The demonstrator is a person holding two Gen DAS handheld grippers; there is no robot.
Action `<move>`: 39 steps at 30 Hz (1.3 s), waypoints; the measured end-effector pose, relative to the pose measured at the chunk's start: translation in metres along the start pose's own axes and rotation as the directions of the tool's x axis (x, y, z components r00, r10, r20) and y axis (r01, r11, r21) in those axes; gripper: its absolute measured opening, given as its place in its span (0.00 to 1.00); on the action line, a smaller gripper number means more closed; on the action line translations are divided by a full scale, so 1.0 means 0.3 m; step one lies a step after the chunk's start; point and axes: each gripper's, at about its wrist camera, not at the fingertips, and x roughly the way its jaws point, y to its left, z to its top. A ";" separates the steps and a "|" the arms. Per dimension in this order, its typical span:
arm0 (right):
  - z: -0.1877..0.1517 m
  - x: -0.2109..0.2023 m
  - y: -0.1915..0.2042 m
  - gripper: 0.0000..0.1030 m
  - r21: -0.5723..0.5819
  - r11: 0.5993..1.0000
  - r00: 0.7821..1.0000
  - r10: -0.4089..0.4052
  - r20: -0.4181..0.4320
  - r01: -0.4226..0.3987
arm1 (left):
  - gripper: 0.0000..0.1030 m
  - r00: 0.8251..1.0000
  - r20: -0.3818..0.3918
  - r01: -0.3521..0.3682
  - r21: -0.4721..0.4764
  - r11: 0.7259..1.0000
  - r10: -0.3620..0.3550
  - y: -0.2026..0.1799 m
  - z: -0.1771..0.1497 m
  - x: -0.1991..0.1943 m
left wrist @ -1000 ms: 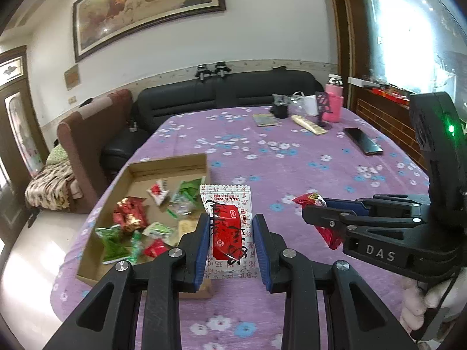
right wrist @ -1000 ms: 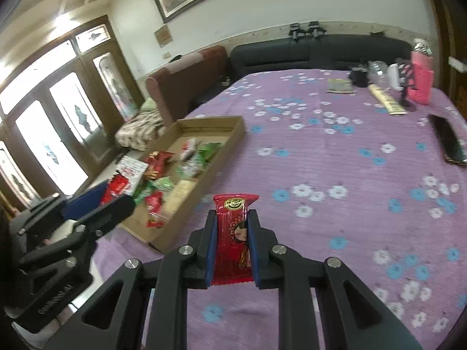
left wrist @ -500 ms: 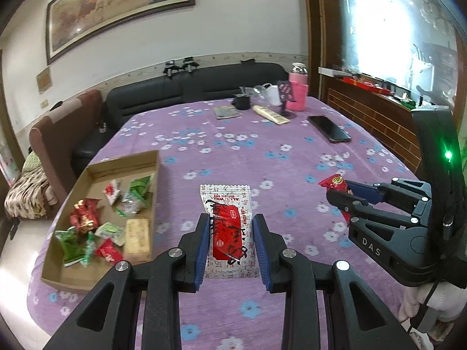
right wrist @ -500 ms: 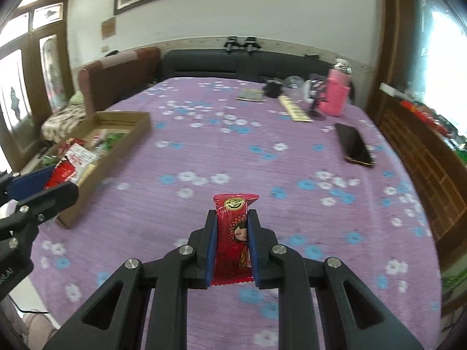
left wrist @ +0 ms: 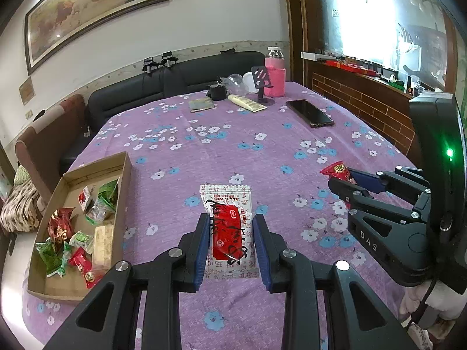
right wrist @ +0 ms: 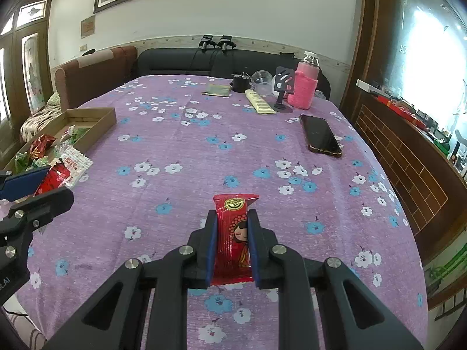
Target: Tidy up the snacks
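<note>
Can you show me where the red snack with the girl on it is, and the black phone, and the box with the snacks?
red snack (right wrist: 233, 233): right wrist view, wrapper's middle.
black phone (right wrist: 321, 135): right wrist view, screen.
box (left wrist: 125, 175): left wrist view, right wall.

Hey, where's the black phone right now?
The black phone lies flat on the purple tablecloth toward the far right in the right wrist view, just nearer than the pink bottle and phone stand.
</note>
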 end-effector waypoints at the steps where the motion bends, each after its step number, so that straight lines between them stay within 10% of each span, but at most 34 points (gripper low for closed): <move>1: 0.000 0.001 -0.002 0.18 -0.001 1.000 1.000 -0.002 0.002 0.002 | 0.30 1.000 -0.001 0.000 0.001 1.000 0.000 -0.004 0.002 0.004; 24: 0.020 0.019 0.041 0.18 -0.054 0.998 0.999 -0.032 -0.003 0.031 | 0.30 1.000 0.001 0.016 -0.029 0.999 -0.016 0.031 0.007 0.033; 39: 0.093 0.014 0.237 0.18 -0.210 0.976 0.999 -0.047 0.014 0.049 | 0.30 0.997 0.047 -0.046 -0.183 0.982 0.056 0.302 -0.036 -0.012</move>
